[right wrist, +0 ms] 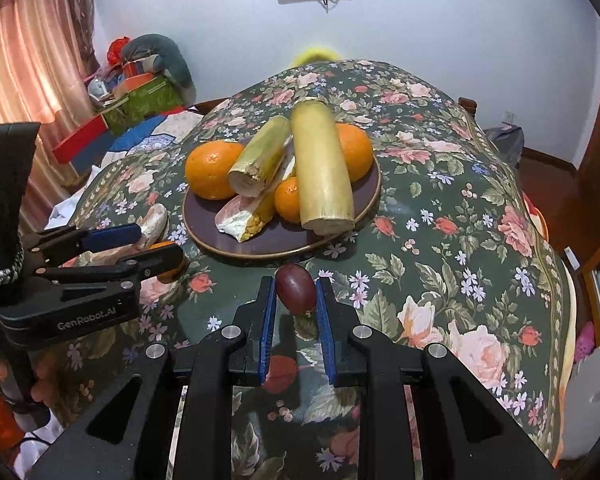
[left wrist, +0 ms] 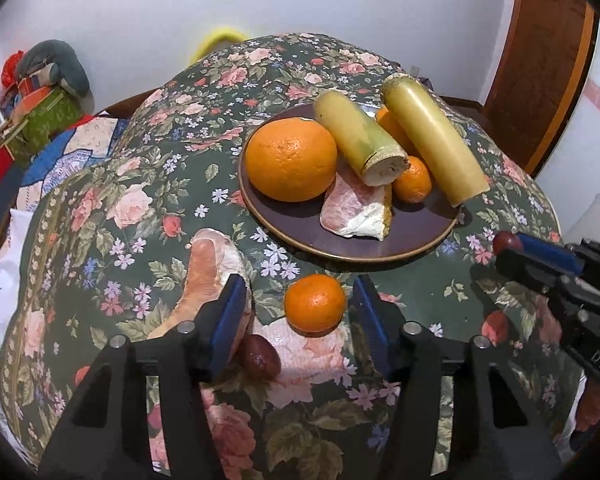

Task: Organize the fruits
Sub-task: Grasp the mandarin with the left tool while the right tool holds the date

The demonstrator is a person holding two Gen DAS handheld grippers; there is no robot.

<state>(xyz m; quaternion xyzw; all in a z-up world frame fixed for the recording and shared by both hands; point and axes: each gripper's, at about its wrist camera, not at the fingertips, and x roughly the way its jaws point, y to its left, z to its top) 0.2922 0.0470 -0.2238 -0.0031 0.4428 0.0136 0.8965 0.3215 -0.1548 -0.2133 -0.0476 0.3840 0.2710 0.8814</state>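
A dark plate [left wrist: 300, 236] on the floral table holds a big orange [left wrist: 291, 159], two sugarcane pieces [left wrist: 358, 136], a small tangerine [left wrist: 412, 180] and a pomelo wedge [left wrist: 356, 208]. My left gripper [left wrist: 300, 300] is open around a tangerine [left wrist: 315, 303] lying on the cloth. A pomelo piece [left wrist: 208, 268] and a dark red jujube [left wrist: 262, 356] lie beside its left finger. My right gripper [right wrist: 296, 292] is shut on another dark red jujube [right wrist: 295, 288], held just in front of the plate [right wrist: 276, 248]; that gripper also shows in the left wrist view [left wrist: 512, 246].
The floral cloth [right wrist: 440, 240] covers a round table that drops off on all sides. Boxes and cushions [right wrist: 140, 80] are piled at the far left by a pink curtain. A wooden door frame [left wrist: 548, 60] stands at the right.
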